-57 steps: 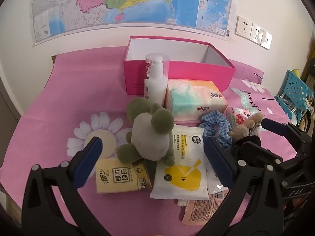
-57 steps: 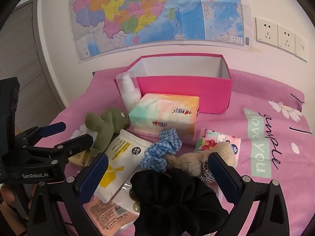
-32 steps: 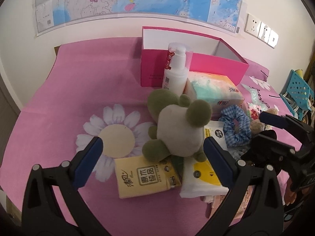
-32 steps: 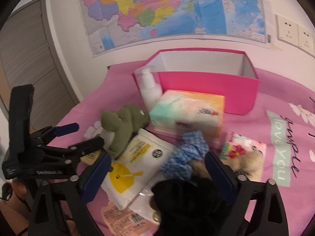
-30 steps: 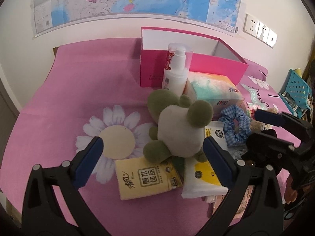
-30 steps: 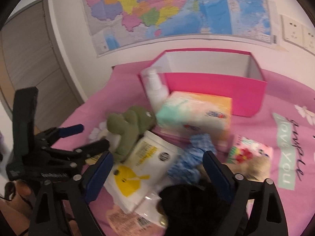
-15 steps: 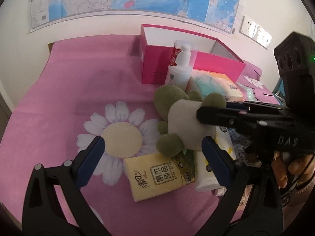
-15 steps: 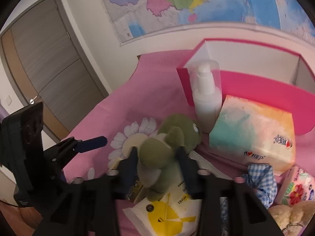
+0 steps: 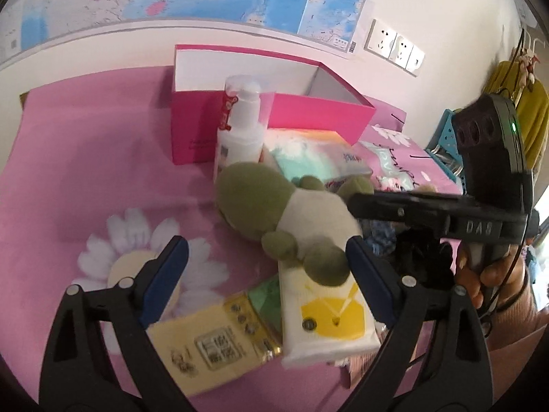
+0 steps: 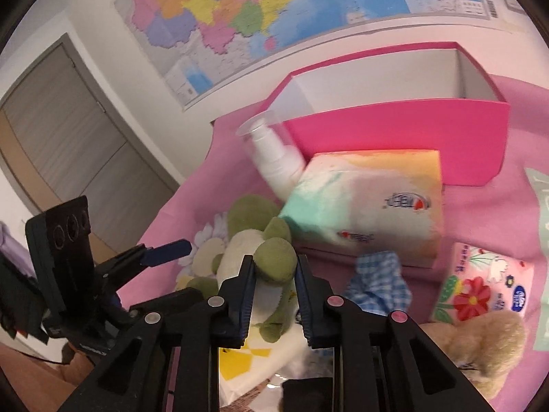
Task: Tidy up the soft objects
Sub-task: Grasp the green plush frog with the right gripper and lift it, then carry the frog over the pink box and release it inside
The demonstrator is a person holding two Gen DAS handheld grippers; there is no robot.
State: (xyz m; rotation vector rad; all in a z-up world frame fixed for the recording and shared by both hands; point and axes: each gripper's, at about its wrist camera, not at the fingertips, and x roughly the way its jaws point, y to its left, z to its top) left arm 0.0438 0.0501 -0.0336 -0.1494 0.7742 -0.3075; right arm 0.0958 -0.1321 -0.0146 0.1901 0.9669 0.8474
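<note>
- While my right gripper (image 10: 274,286) has just been closing, its pads now pinch a green limb of the plush frog (image 10: 264,257), so it's clamped on the toy.
- Frog lies on the pink cloth (image 9: 85,178) in front of the pump bottle (image 9: 242,127), partly over the white wipes pack (image 9: 326,312) w/ yellow mark.
- From the left wrist cam the frog (image 9: 284,213) shows its pale belly; the right tool's black finger reaches in from the right side & meets the belly's edge.
- My left gripper (image 9: 266,281) has eased in a bit but its jaws stand wide, nothing pressed between them; frog's feet & wipes pack sit in the gap beyond the tips.
- Yellow tissue pack (image 9: 212,340) lies just beside the wipes pack, near the left finger.
- Pink box (image 10: 394,130) stands open-topped at the back, behind the pastel tissue pack (image 10: 370,206).
- Blue checked scrunchie (image 10: 377,285), floral tissue pack (image 10: 480,285) & tan plush (image 10: 480,350) lie to the right of my right tool.
</note>
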